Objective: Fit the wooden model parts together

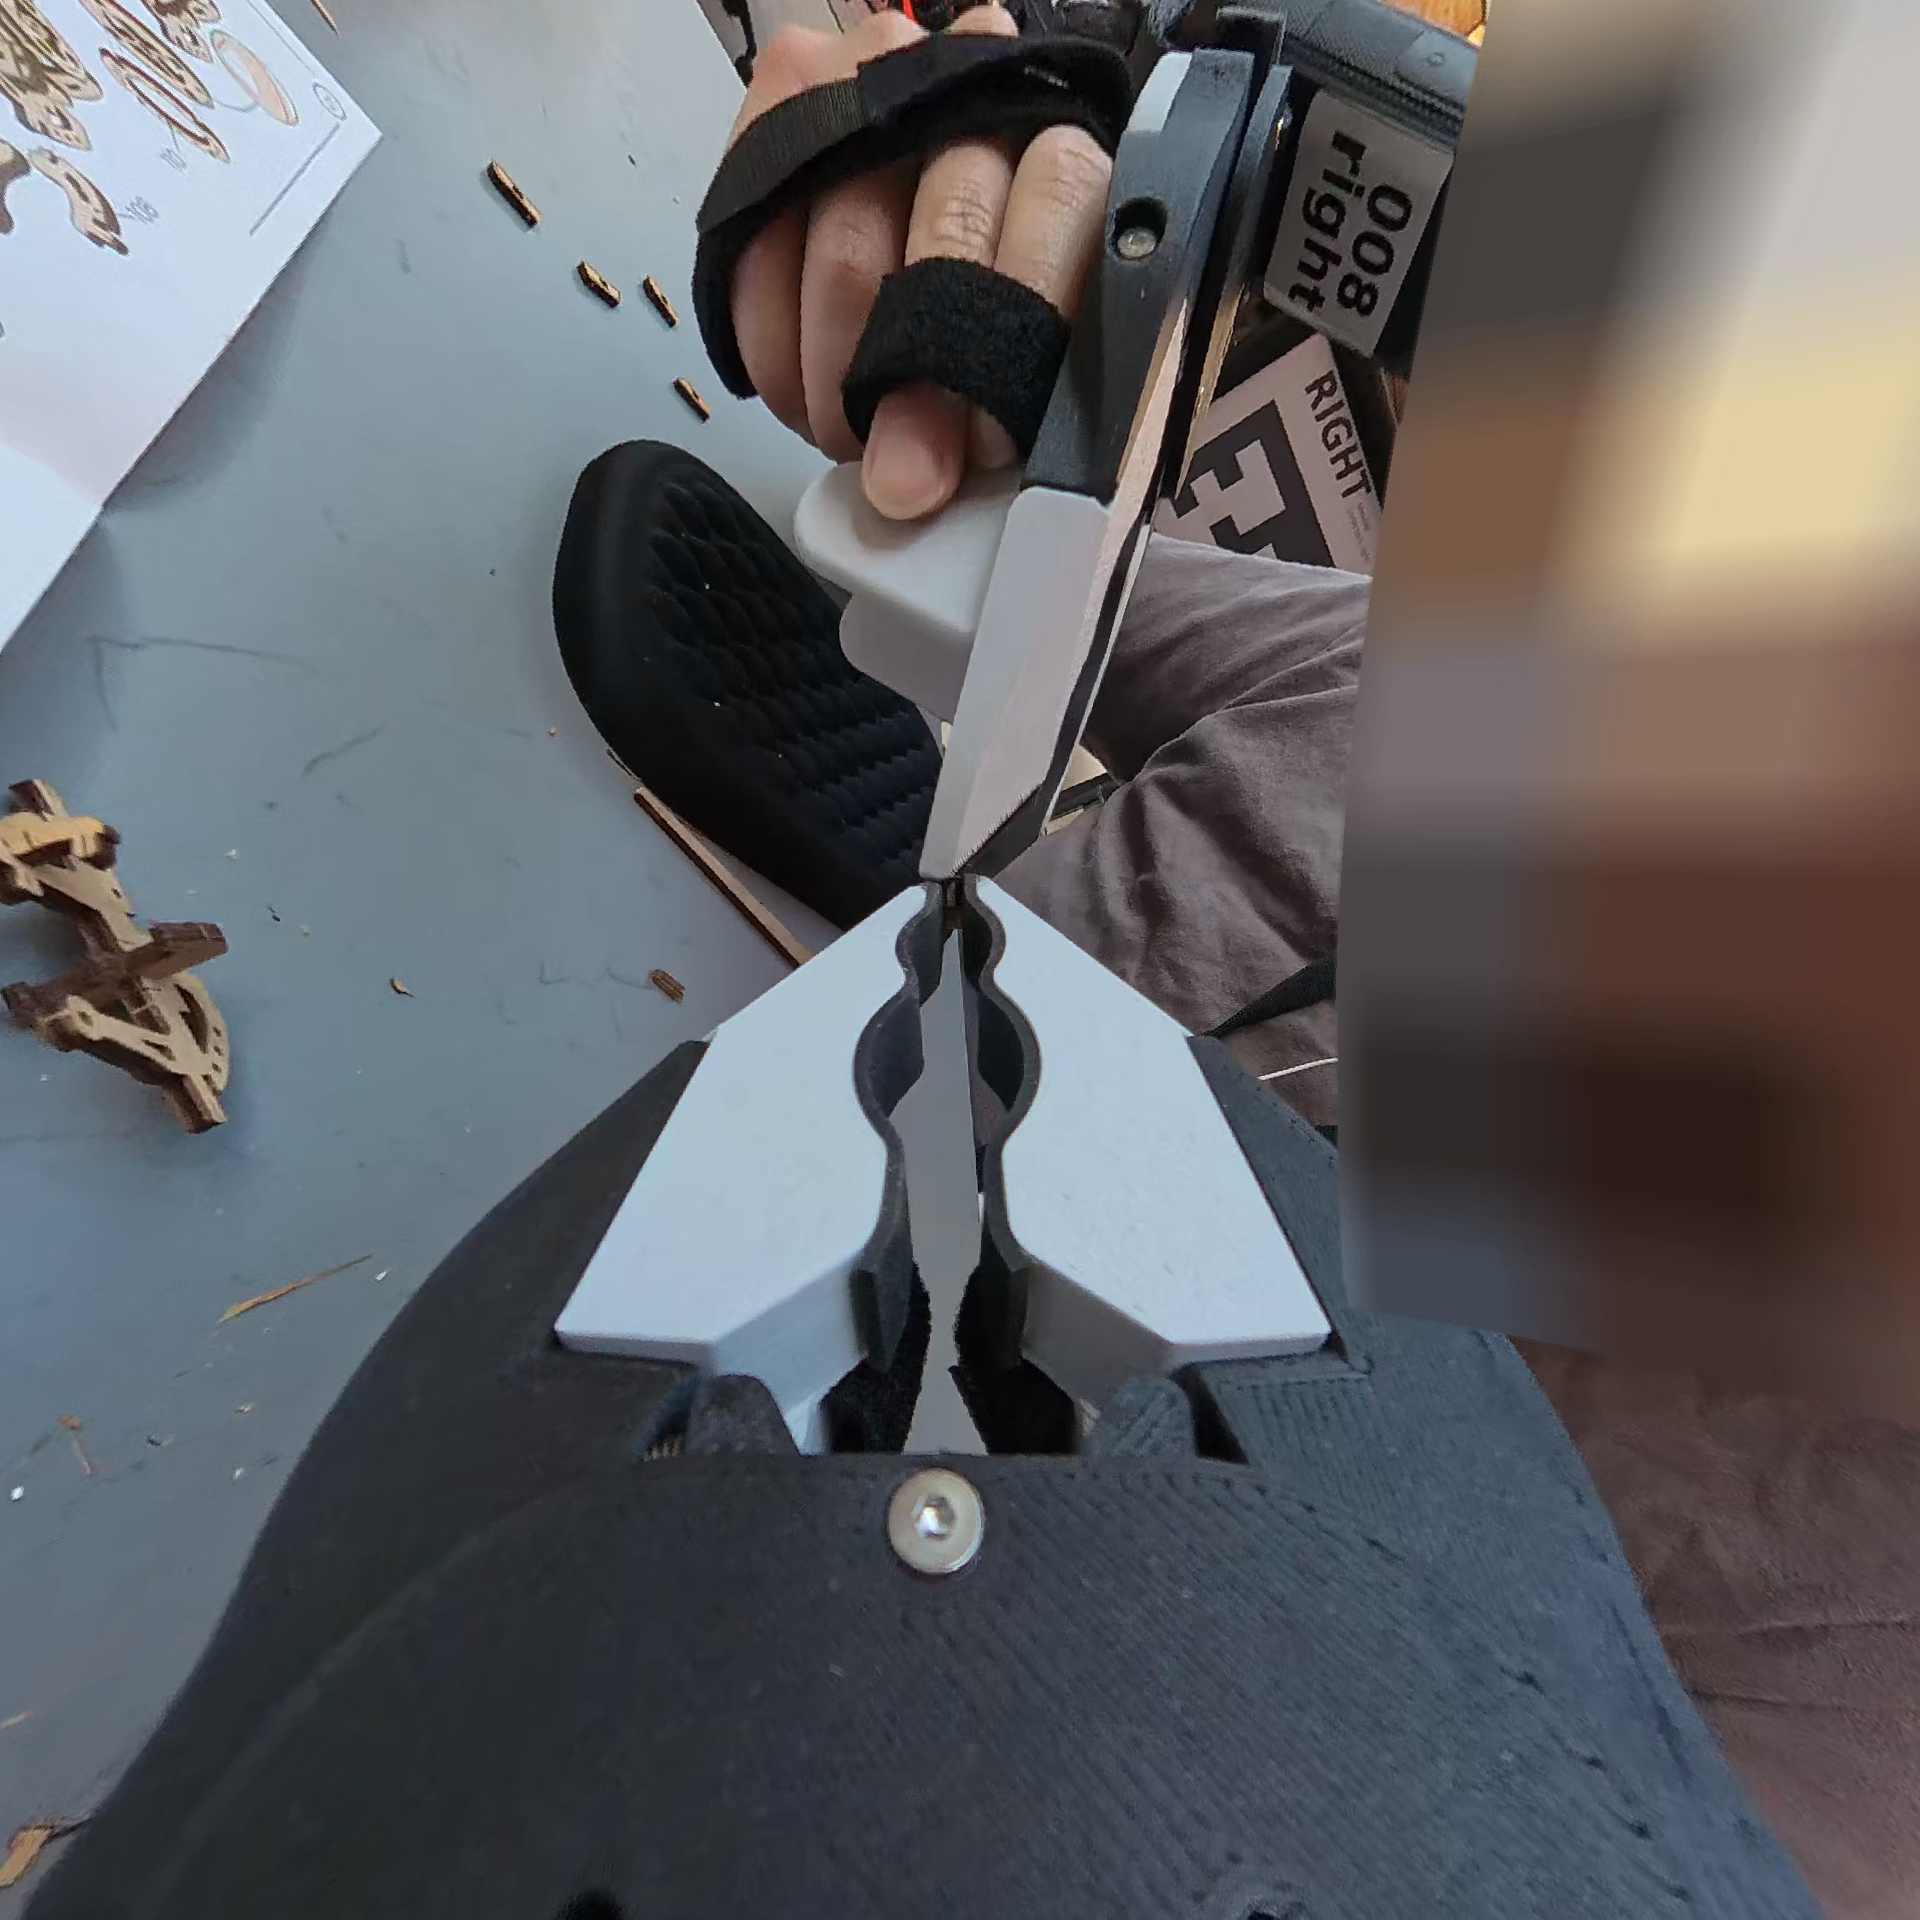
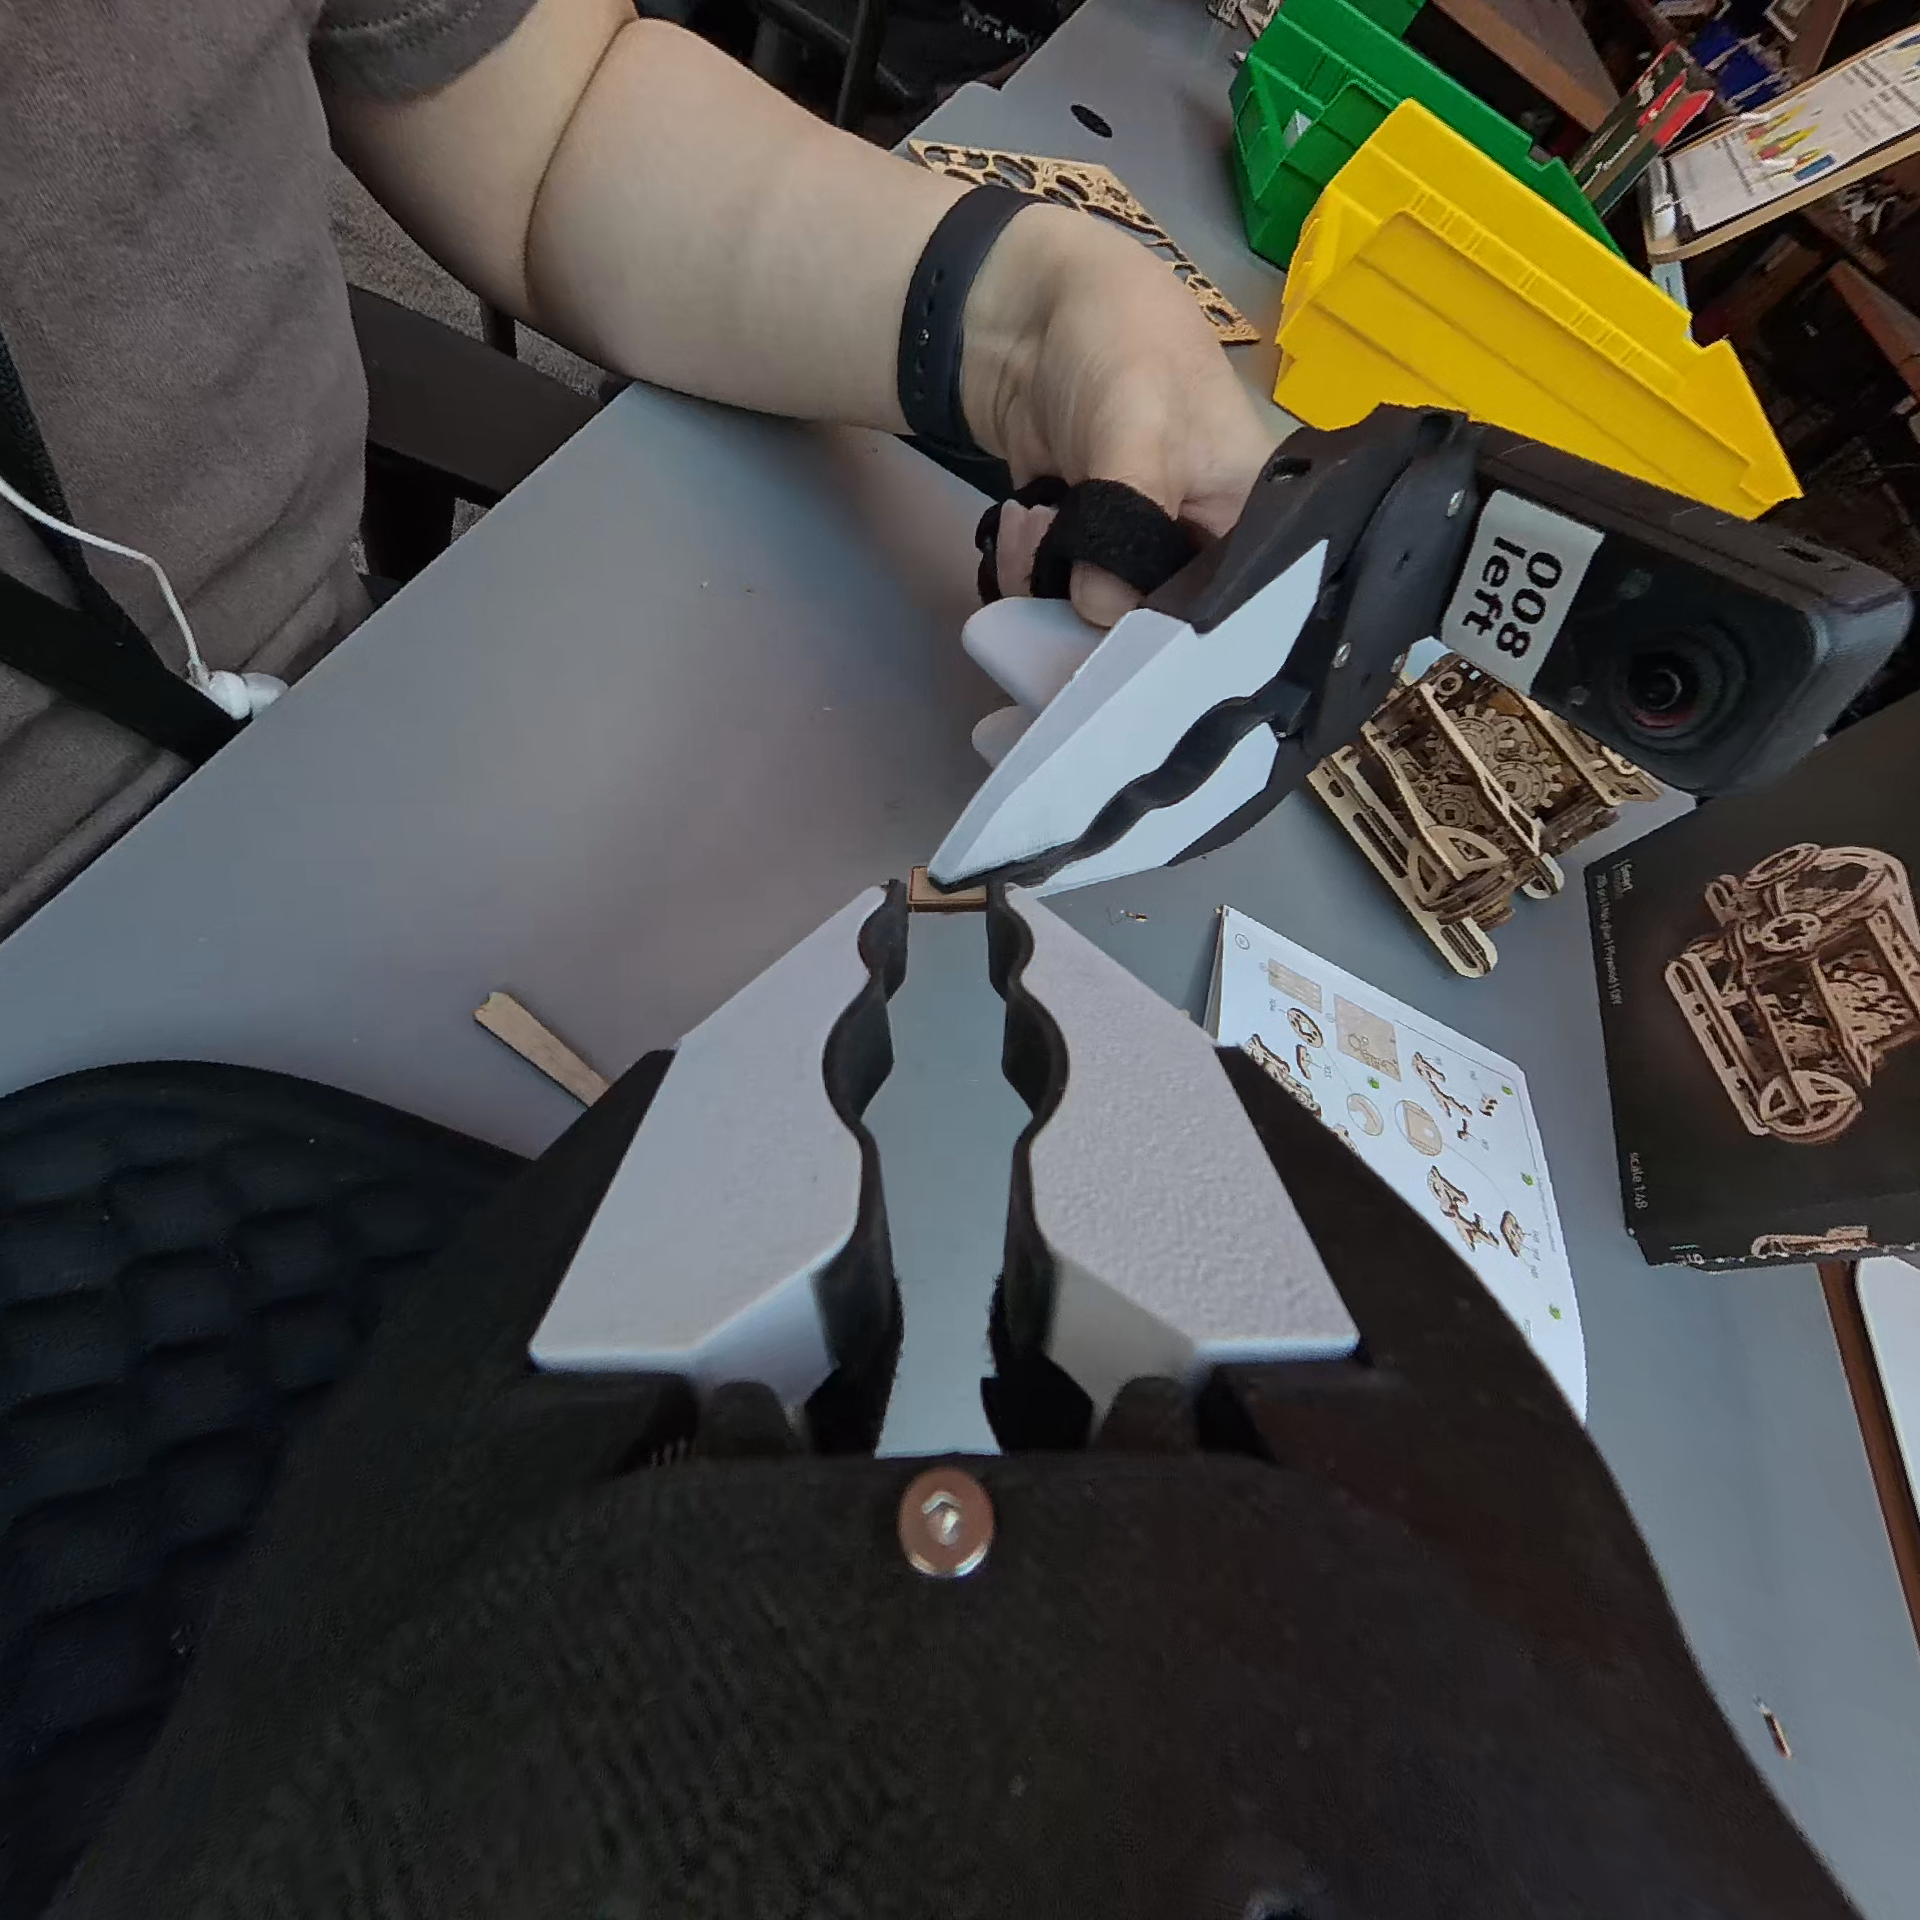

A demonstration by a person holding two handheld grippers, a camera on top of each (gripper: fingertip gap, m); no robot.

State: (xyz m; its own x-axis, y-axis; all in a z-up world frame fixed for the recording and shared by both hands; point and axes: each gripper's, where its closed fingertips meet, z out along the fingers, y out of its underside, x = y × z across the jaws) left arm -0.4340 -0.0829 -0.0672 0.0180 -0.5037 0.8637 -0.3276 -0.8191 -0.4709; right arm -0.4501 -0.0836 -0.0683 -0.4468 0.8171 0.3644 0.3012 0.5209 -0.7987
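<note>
On the grey table (image 2: 520,727), both labelled tongs, left (image 2: 966,878) and right (image 2: 943,896), clamp one small wooden piece (image 2: 940,894).

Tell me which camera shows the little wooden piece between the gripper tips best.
The right wrist view: the small wooden piece shows as a flat tan tab between the right gripper's tips. In the left wrist view only a dark sliver shows.

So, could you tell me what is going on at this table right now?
A person holds two handheld grippers tip to tip above the grey table. The right gripper pinches a small flat square wooden piece at its jaws, while the nearly shut left gripper touches that piece from above. A part-built wooden model sits beyond, near the printed instruction sheet.
</note>
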